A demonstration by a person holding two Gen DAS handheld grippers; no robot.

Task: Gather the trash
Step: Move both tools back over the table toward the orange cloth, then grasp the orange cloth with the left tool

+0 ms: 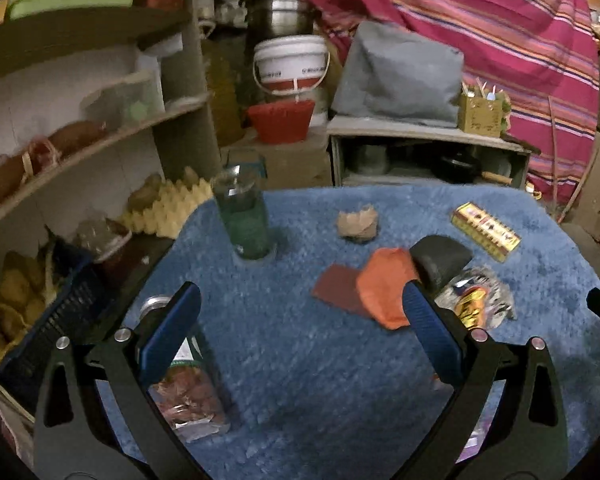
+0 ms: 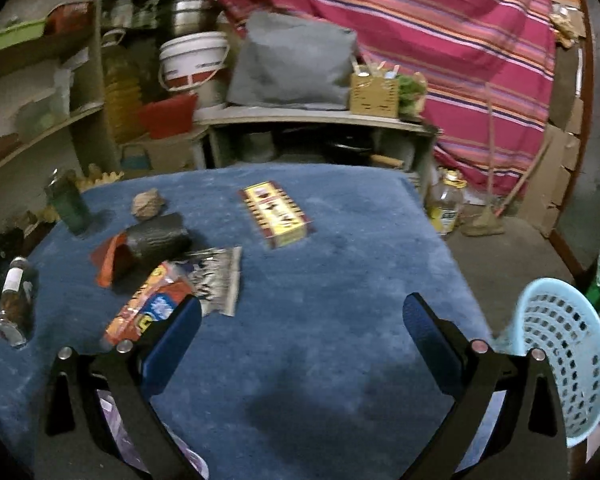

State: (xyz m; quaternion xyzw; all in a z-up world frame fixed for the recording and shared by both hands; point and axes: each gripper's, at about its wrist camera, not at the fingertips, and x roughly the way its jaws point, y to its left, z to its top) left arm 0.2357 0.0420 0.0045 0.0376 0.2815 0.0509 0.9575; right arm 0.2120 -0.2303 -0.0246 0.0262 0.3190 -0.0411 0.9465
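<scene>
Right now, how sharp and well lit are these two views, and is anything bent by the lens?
Left wrist view: dim, motion-smeared; the tall green glass jar and curved wooden shelves bow from fisheye. Right wrist view: equally dim, the yellow-red printed box is blurred, and a dark shadow falls on the blue fuzzy table cover near the tool.

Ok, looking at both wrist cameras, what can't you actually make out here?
- Yellow box: print blurred, both views.
- Purple item: hidden behind the right gripper, right view.
- Lying bottle: partly hidden by the left gripper finger.
- Blue basket: inside unseen, cut by the right view's edge.
</scene>
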